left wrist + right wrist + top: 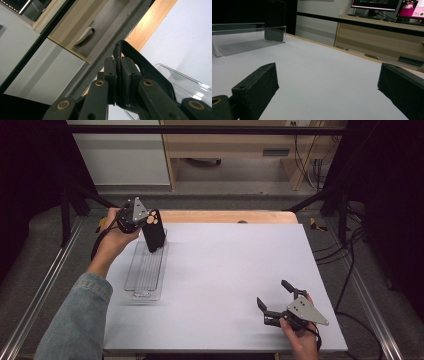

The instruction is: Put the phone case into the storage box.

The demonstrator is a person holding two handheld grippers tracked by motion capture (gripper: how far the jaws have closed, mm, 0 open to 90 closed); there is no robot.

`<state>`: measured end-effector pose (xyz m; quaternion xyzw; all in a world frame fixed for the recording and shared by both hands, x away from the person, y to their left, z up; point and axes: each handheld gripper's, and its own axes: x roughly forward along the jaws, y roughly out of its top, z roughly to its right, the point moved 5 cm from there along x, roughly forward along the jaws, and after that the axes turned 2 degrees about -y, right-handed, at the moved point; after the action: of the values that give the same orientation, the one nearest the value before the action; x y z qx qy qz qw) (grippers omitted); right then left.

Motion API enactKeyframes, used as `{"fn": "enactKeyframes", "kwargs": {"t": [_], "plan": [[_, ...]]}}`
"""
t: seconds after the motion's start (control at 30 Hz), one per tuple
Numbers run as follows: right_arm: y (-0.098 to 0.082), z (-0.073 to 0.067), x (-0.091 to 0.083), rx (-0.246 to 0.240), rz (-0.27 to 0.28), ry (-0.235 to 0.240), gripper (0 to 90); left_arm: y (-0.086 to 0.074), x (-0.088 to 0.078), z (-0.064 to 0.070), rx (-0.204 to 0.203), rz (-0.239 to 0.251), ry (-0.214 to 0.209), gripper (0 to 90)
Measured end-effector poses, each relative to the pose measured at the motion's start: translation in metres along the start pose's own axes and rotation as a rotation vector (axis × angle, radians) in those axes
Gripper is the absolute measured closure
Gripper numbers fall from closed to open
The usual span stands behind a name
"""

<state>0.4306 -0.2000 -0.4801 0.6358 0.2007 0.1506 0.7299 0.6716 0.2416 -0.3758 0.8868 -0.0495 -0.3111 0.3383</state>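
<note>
Holding a phone case (154, 231) upright over the clear tray (145, 270).
Left gripper (142, 222) clamps the case's edge; right gripper (274, 296) rests wide apart, nothing between its jaws.

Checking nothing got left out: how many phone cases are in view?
1: the black phone case, gripped by the left gripper, stands in the clear tray's far end.

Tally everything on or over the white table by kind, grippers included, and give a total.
Black phone case, pinched in the left gripper, its lower end in the tray: 1
Clear plastic tray: 1
Two-jaw grippers, the left one and the right gripper, which has open jaws: 2
Total: 4
</note>
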Motion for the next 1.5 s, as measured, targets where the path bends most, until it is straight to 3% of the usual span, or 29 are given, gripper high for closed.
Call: {"fn": "enactKeyframes", "kwargs": {"t": [0.6, 1.0, 1.5], "plan": [[-0.0009, -0.0001, 0.0002, 0.005, -0.004, 0.001, 3.3, -0.0033, 0.0088, -0.0045, 0.01, -0.03, 0.041, 77.0], [-0.0009, -0.0006, 0.0004, 0.006, -0.004, 0.003, 3.3, -0.0027, 0.0081, -0.0094, -0.04, -0.017, 0.091, 58.8], [-0.0007, -0.001, 0.0004, 0.0, -0.004, 0.005, 3.3, -0.0029, 0.0069, -0.0053, -0.097, -0.007, 0.091, 46.6]]}}
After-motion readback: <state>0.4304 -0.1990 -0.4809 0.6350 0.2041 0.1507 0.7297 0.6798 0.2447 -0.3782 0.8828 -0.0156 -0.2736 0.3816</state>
